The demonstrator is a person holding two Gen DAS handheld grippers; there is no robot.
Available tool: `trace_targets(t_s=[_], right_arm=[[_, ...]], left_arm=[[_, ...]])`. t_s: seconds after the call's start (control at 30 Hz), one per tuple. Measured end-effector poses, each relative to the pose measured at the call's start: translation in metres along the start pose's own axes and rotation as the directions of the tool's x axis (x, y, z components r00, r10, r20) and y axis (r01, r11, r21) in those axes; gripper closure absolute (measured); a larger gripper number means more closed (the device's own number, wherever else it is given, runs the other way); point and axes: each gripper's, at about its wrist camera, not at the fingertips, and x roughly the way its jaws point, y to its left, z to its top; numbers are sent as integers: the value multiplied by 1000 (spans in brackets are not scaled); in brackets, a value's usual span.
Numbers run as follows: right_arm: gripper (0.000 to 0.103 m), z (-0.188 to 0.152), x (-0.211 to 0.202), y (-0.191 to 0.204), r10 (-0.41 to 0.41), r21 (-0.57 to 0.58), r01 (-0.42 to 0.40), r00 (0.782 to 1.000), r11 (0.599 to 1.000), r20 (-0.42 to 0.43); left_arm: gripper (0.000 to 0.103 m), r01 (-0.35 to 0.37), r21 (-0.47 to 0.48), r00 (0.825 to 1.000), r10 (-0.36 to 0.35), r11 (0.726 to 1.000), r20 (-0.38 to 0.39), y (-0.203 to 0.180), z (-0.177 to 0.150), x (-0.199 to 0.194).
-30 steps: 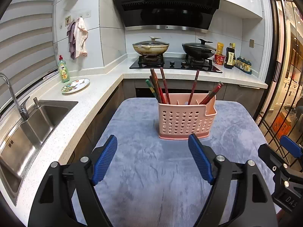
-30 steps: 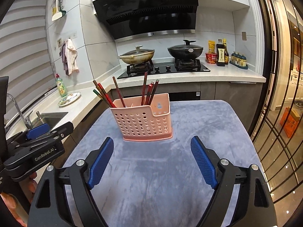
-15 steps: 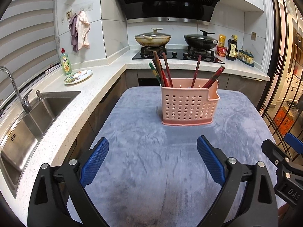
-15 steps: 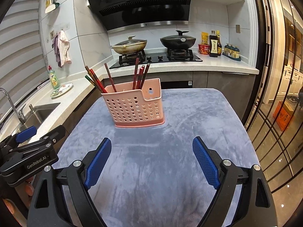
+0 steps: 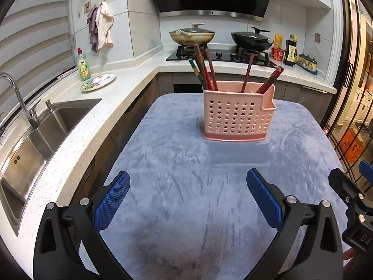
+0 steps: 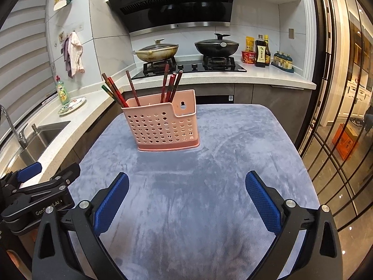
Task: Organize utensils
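The red and brown wooden chopsticks (image 5: 207,70) all stand in the pink perforated plastic basket (image 5: 237,116) on the grey cloth (image 5: 186,175), so the task seems finished, while the left gripper (image 5: 187,194) and right gripper (image 6: 186,194) are spread wide and hold nothing.

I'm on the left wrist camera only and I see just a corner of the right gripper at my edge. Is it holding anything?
Observer: No. The right gripper is open, with only the grey cloth showing in the gap.
Operator: The basket's tall end wall is edge-on to me. Anything on it?
Observer: The pink basket has a keyhole-shaped hanging hole through that wall.
Operator: Where does my left gripper sit from that side?
Observer: The left gripper shows at the lower left of the right wrist view, by the cloth's left edge, well short of the basket.
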Motion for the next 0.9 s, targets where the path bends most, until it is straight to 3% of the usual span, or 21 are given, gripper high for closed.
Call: trace_targets(t_s=[0.9], right_arm=[[6,-7,14,1,-5,10,5,999,1000,-32]], left_arm=[[7,-23,6,999,23,1000,-31,1,-4,12]])
